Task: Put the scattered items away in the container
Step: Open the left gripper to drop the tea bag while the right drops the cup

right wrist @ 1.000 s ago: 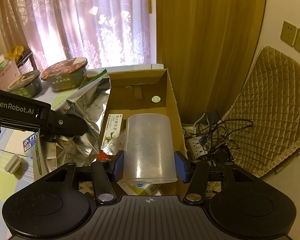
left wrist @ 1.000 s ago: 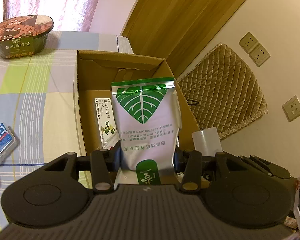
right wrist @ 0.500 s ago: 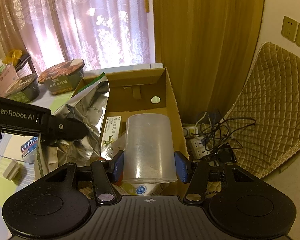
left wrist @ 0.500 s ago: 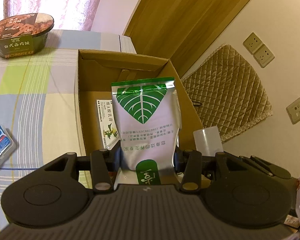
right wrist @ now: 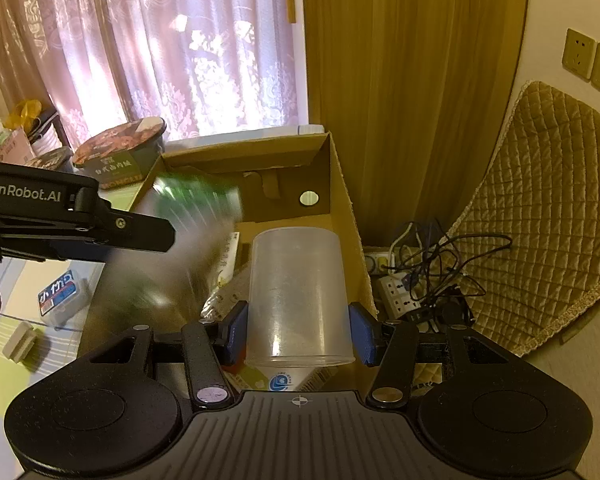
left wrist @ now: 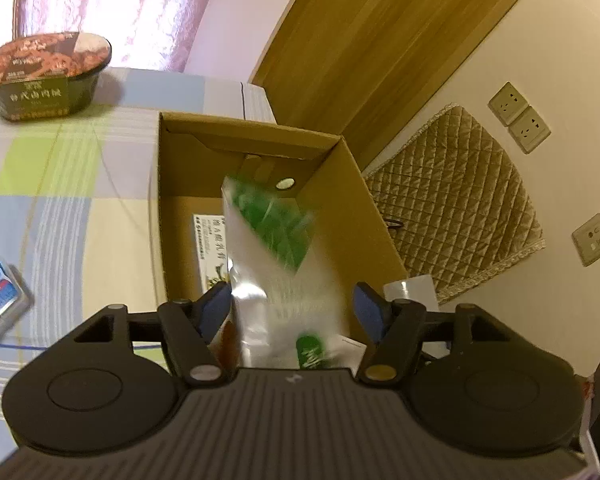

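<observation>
We hold both grippers over the open cardboard box (left wrist: 380, 216), because that is the container everything has to end up in. The left gripper (left wrist: 292, 310) has its jaws spread apart, with clear gaps on both sides of the silver pouch with the green leaf print (left wrist: 276, 264); the pouch is smeared with motion blur and tilted between the fingers, so we judge it is dropping free into the box, above the white printed carton (left wrist: 210, 240) that already lies flat on the box floor. The right gripper (right wrist: 298, 330) is clamped on a frosted plastic cup (right wrist: 298, 292), mouth towards the camera, both pads pressed against its sides; we carry it over the near right part of the box, close to the right wall, so that it can go in next without hitting the pouch. In the right wrist view the left gripper reaches in from the left, and the blurred pouch shows below its tip. Out on the checked tablecloth (left wrist: 60, 200) the instant noodle bowl (left wrist: 46, 76) at the far left and the small blue-labelled box (left wrist: 0, 300) at the near left are yet to be gathered.
</observation>
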{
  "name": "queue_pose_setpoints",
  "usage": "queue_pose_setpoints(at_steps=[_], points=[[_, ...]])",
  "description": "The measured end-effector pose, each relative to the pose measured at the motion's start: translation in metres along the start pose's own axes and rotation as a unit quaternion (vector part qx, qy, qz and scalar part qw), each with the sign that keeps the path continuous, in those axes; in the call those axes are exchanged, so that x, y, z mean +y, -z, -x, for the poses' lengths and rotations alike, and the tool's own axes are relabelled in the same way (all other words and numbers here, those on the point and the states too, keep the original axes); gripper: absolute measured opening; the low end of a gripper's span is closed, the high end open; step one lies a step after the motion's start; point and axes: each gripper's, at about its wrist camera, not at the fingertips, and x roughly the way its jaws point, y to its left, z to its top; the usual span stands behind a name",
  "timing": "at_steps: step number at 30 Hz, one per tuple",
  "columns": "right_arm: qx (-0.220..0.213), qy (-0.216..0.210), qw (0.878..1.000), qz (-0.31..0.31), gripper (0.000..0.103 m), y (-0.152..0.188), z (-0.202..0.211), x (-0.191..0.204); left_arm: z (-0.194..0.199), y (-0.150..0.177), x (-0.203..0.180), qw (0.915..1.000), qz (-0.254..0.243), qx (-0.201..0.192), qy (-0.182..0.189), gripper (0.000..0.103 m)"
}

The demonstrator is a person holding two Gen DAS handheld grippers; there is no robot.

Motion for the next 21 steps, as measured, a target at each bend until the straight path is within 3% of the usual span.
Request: queue_pose_setpoints(at_steps=[21], points=[[-0.002, -0.006, 1.0, 0.011, 0.055, -0.003, -0.001, 0.015, 0.023, 0.001, 0.016, 0.9999, -0.003, -0.007, -0.014, 0.062]])
